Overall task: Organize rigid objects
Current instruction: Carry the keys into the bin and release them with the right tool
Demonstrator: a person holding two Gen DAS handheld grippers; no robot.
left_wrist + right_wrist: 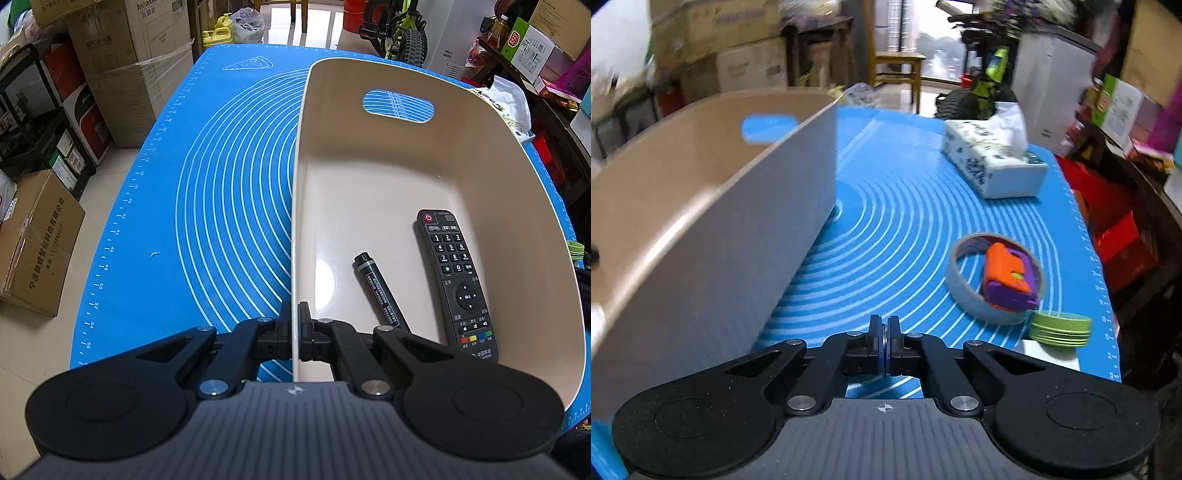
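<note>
left gripper [294, 317] clamped on near rim of beige bin [369, 162], one finger inside the wall and one outside, seen in left wrist view only. inside the bin, on its floor: black marker [376, 291] lying near the clamped rim, black remote control [456, 284] just beside the marker, toward the far side wall. bin standing on blue mat [221, 184], oval handle hole in its far end wall showing the mat through.

right gripper [885, 332] with fingers pressed together, nothing visible between them except a thin blue strip; hanging over the mat outside the bin, near its outer wall. bin contents hidden from this view, picture somewhat blurred. shown only here, all on the mat and apart from the bin: grey tape ring [960, 288] with orange and purple toy [1008, 280] resting in it, stack of green discs [1060, 328] touching the ring, tissue box [993, 166] farther off.
</note>
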